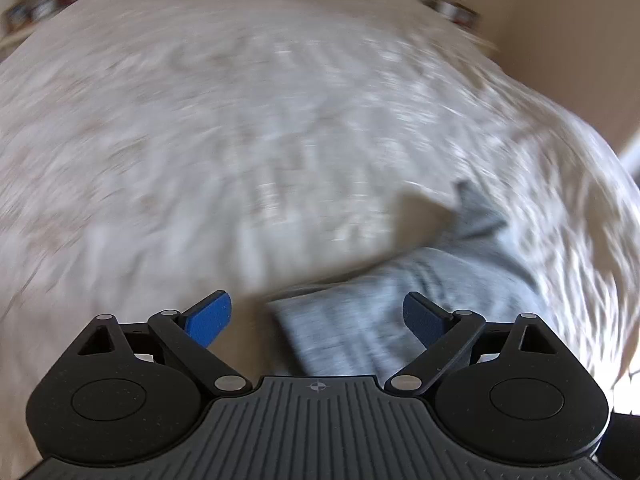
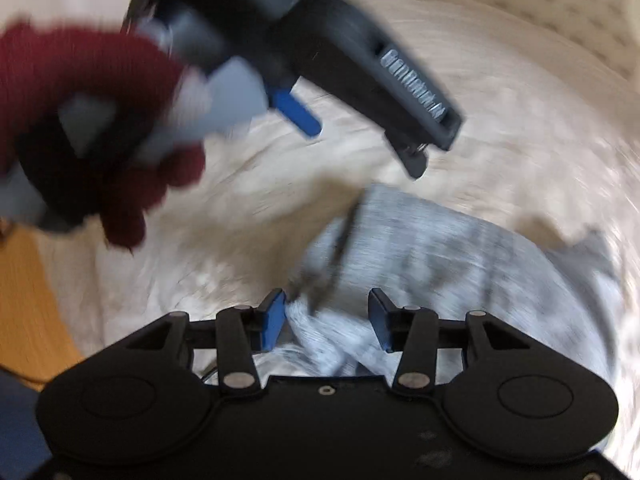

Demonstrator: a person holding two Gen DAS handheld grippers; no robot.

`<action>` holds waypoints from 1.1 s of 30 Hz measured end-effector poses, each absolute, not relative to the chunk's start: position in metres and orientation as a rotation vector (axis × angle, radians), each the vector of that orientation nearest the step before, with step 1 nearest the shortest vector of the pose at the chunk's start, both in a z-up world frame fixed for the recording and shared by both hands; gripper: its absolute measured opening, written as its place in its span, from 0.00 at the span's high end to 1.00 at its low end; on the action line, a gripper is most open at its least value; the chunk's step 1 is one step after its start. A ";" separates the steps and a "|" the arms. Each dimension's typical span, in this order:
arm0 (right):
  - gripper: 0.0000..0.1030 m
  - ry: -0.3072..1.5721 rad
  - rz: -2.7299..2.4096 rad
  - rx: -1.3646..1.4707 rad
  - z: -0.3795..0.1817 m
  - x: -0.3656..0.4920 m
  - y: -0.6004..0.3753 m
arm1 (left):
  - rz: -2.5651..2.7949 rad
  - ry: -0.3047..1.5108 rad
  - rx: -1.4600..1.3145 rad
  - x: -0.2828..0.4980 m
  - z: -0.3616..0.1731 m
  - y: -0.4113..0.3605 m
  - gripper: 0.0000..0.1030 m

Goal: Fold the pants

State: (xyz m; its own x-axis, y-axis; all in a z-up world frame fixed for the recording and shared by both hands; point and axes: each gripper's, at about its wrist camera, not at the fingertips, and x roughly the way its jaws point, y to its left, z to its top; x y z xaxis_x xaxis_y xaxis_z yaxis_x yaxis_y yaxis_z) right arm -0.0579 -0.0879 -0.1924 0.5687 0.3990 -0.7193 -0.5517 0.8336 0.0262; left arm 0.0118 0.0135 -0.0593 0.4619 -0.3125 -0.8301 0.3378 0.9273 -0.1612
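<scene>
The grey pants [image 1: 400, 300] lie bunched on a cream bedspread [image 1: 240, 140], low and right in the left wrist view. My left gripper [image 1: 318, 316] is open and empty, held above the pants' near edge. In the right wrist view the pants [image 2: 460, 260] spread to the right. My right gripper [image 2: 326, 320] is open, with a fold of the pants lying between its fingers. The left gripper [image 2: 360, 136] also shows there, up high, held by a hand in a red glove [image 2: 100, 120]. Both views are blurred by motion.
The bedspread [image 2: 500, 120] covers most of both views. A wooden floor [image 2: 28, 300] shows at the left of the right wrist view. A beige wall [image 1: 568, 60] and shelves with small items [image 1: 452, 6] lie beyond the bed.
</scene>
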 end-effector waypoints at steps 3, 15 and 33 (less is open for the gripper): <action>0.53 0.751 0.434 -0.139 -0.182 -0.065 -0.126 | -0.471 1.024 0.097 0.008 -0.072 -0.015 0.09; 0.54 0.839 0.024 0.143 -0.184 -0.023 -0.268 | -0.526 1.275 0.193 -0.037 -0.136 -0.013 0.08; 0.52 1.003 -0.020 0.312 -0.240 -0.086 -0.265 | -0.502 1.300 0.194 -0.031 -0.136 -0.013 0.07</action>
